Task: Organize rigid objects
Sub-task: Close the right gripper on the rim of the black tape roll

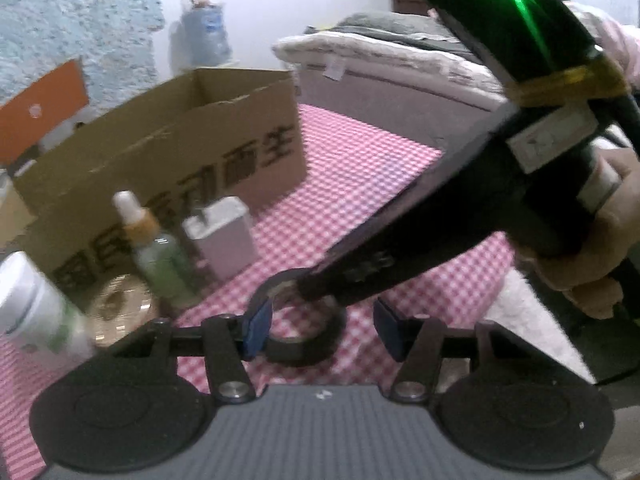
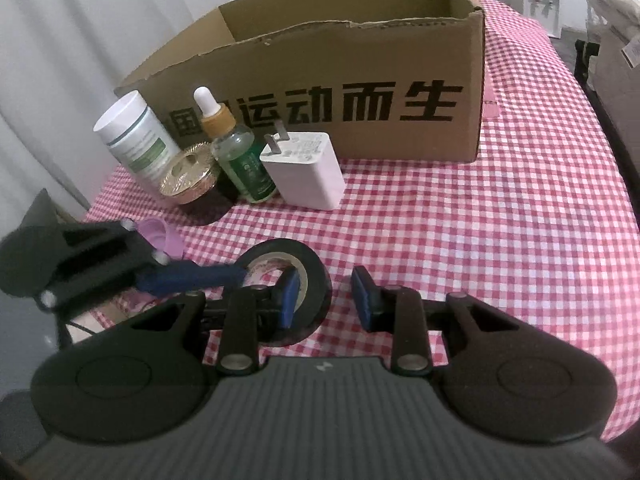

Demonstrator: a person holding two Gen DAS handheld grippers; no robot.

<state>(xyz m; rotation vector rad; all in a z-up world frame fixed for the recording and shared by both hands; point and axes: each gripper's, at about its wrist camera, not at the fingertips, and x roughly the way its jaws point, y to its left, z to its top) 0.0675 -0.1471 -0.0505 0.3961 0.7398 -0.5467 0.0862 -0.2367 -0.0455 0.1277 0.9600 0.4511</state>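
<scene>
On the counter: a red-checked cloth [image 2: 480, 240] covers it, and all the loose things sit on it in front of the box [image 2: 320, 92]
Tape: the black roll [image 2: 316, 280] lies flat near the front edge, apart from the other things and nearest both grippers, so it looks like the piece being handled now
Left gripper [image 1: 320, 328]: fingers apart, one blue pad [image 1: 256, 330] reaching into the roll's hole, the other outside; not clamped
Right gripper [image 2: 326, 300]: fingers apart, its left pad [image 2: 290, 300] at the roll's rim, holding nothing
Cluster: white jar [image 2: 136, 140], gold-lidded jar [image 2: 192, 180], dropper bottle [image 2: 240, 156] and charger [image 2: 304, 176] stand close together against the box front, likely queued for packing
Box: open-topped, no contents visible, so it reads as the destination
Judgement: the task seems barely begun
</scene>
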